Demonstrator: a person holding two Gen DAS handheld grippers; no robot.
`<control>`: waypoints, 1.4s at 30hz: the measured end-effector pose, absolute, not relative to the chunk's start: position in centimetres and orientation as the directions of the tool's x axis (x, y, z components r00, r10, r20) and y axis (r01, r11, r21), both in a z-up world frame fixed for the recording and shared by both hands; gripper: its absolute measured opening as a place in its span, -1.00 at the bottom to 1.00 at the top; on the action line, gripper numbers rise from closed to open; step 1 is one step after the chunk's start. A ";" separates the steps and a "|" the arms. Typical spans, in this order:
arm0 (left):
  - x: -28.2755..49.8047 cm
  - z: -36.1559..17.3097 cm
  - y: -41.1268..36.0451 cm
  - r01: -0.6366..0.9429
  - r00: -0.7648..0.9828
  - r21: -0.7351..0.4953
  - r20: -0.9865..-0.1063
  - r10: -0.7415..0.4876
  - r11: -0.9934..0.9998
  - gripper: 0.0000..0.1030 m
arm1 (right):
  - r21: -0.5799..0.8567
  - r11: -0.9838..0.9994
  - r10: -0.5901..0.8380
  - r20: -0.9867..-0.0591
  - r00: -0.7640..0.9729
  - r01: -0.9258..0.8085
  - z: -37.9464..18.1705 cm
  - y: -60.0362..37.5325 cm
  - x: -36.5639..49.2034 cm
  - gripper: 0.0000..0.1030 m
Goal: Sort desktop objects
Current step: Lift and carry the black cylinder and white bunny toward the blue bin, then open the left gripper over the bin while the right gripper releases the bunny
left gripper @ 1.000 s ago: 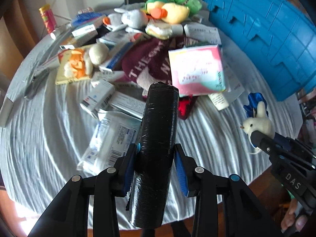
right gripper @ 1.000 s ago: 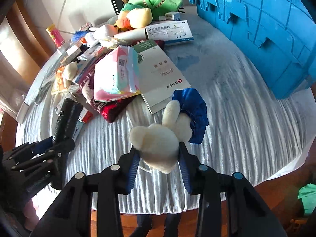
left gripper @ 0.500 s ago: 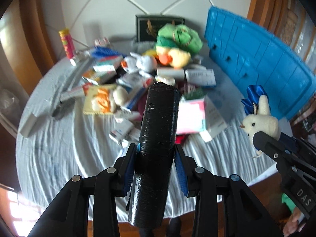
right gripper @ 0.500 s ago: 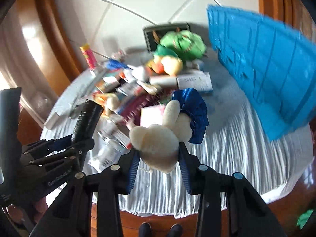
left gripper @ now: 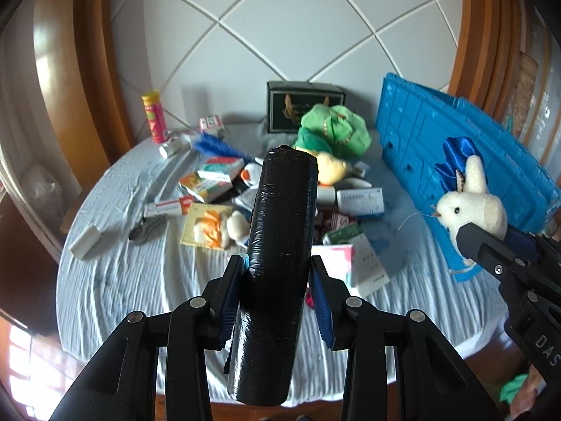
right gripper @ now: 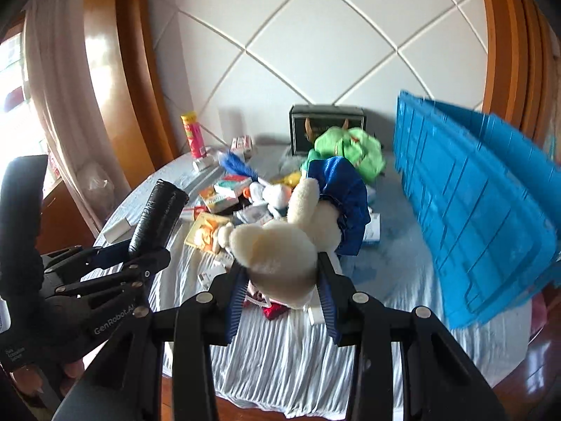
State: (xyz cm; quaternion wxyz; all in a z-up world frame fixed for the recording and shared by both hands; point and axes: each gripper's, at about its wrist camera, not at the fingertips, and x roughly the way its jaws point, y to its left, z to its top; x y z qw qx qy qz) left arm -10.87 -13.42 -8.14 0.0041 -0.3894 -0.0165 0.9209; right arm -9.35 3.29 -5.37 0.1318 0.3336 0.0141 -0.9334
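The left hand-held gripper (left gripper: pixel 278 287) squeezes a black roll (left gripper: pixel 277 245) up above the worktop (left gripper: pixel 115 273). The right hand-held gripper (right gripper: pixel 282 289) squeezes a white bunny toy (right gripper: pixel 280 245), beside the blue bin (right gripper: pixel 473 210).

Your left hand-held gripper (right gripper: pixel 154 245) reads "GenRobot.AI" along its body; your right hand-held gripper (left gripper: pixel 470 242) shows "DAS" on its side.

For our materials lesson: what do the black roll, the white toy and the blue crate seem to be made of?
Black roll: probably thin plastic film, glossy, with wrinkles and glints.
White toy: plush fabric, matt and fuzzy, with a shiny, satin-like blue skirt.
Blue crate: apparently rigid moulded plastic, smooth, ribbed walls.
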 end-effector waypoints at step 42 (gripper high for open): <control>-20.8 4.3 27.5 -0.156 -0.822 0.010 -0.557 0.124 -0.988 -0.43 | -0.053 -0.995 -0.053 -0.431 -0.901 0.083 6.0 41.8 -14.0 -0.27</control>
